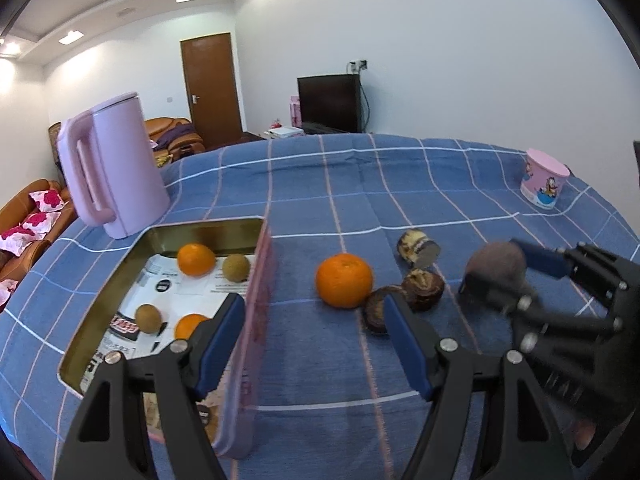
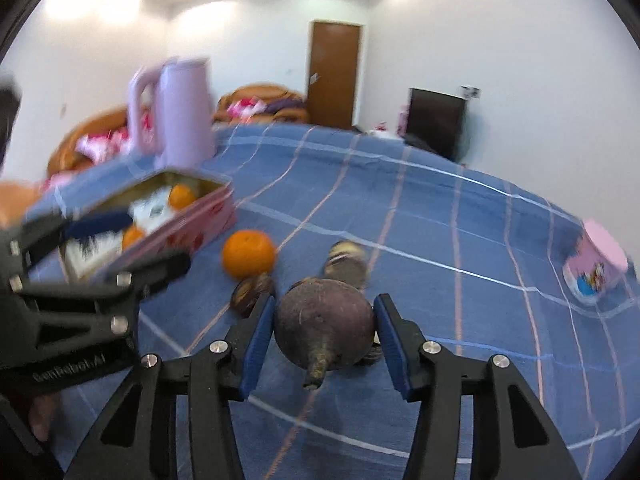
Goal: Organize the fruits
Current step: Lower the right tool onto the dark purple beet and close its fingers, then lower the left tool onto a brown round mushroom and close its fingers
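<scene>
Blue-padded fingers (image 1: 224, 344) of my left gripper (image 1: 316, 344) are standing spread and holding nothing, straddling the wall of the pink tin (image 1: 260, 280). I am seeing two oranges and two kiwis already lying inside it; one orange (image 1: 344, 280) is waiting on the counter (image 1: 400, 184).

Right wrist view: my right gripper (image 2: 324, 340) is flanking a dark, stemmed purple fruit (image 2: 324, 320), its pads seemingly just touching. I am judging this the pick step; next comes carrying it left into the tin.
</scene>
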A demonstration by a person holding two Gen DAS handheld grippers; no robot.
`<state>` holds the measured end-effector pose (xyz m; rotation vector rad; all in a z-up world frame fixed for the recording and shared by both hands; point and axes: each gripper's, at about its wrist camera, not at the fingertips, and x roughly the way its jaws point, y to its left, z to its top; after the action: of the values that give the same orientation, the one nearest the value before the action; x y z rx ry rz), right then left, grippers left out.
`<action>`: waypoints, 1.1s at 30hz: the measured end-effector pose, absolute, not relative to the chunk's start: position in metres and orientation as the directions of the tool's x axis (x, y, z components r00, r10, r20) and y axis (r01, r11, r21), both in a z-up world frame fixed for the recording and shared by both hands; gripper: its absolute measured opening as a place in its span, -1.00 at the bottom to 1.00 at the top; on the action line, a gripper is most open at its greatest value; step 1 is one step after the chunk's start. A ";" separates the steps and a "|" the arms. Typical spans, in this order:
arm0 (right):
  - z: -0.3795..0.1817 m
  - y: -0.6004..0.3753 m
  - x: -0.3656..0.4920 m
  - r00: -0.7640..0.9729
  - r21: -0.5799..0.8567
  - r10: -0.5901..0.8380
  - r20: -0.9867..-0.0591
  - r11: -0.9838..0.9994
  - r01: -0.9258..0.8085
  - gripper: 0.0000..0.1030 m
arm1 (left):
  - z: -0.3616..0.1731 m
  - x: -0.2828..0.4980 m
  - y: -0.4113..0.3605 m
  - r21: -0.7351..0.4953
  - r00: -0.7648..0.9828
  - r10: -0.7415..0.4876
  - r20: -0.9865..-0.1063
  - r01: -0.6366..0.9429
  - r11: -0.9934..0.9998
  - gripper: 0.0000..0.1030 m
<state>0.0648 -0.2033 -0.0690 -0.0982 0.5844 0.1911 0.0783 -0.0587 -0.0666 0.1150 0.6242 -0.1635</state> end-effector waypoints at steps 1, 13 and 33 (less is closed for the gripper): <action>-0.067 -0.209 0.064 0.825 -0.027 0.139 -0.547 0.983 -0.183 0.02 | -0.067 0.078 -0.062 0.063 0.800 -0.116 -0.589 0.189 0.980 0.43; -0.065 -0.240 0.061 0.849 0.093 0.132 -0.512 0.991 -0.098 0.02 | -0.089 0.103 -0.096 0.036 0.698 -0.168 -0.696 0.268 0.963 0.40; -0.064 -0.242 0.056 0.858 0.086 0.139 -0.495 0.990 -0.111 0.03 | -0.098 0.108 -0.105 -0.017 0.644 -0.221 -0.732 0.307 0.951 -0.19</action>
<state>0.0564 -0.2421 -0.0640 0.0549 0.5240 0.1309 0.1077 -0.1045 -0.0977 0.1129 0.8174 -0.3014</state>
